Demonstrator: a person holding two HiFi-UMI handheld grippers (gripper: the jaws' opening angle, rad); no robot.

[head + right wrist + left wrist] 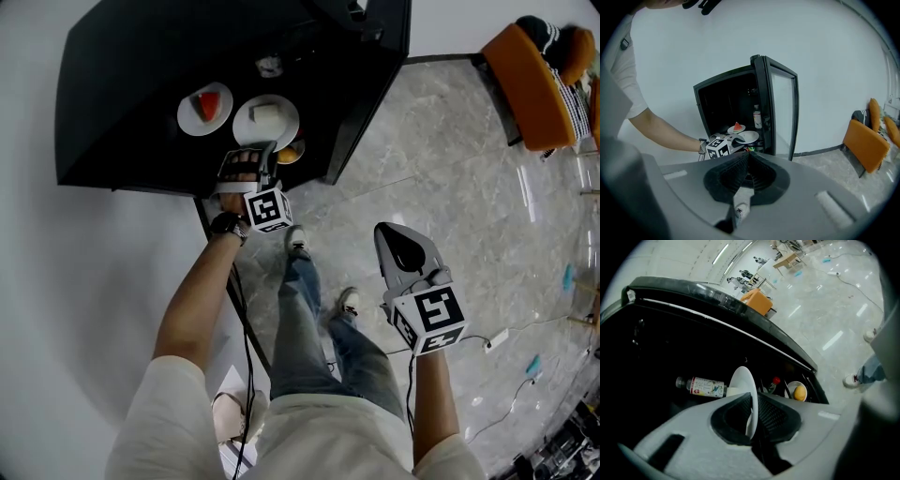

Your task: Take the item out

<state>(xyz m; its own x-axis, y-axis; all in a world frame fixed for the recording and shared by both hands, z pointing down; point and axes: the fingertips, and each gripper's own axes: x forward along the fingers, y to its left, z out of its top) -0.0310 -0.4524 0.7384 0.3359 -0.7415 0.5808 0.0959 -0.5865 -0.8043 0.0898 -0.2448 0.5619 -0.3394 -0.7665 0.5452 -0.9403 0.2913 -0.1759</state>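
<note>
A white plate (265,122) with a pale block on it sits on a shelf inside the open black fridge (122,112). My left gripper (265,152) reaches into the fridge and is shut on the near rim of that plate (743,385), which stands edge-on between the pads. From the right gripper view the plate (749,137) shows just past the left gripper (738,140). My right gripper (392,234) hangs over the floor away from the fridge; its jaws meet with nothing between them (747,157).
A second plate (204,109) with a red slice lies to the left. A bowl holding an orange fruit (798,392) and a lying bottle (705,387) are inside too. The fridge door (780,112) stands open at right. An orange chair (534,84) is far right.
</note>
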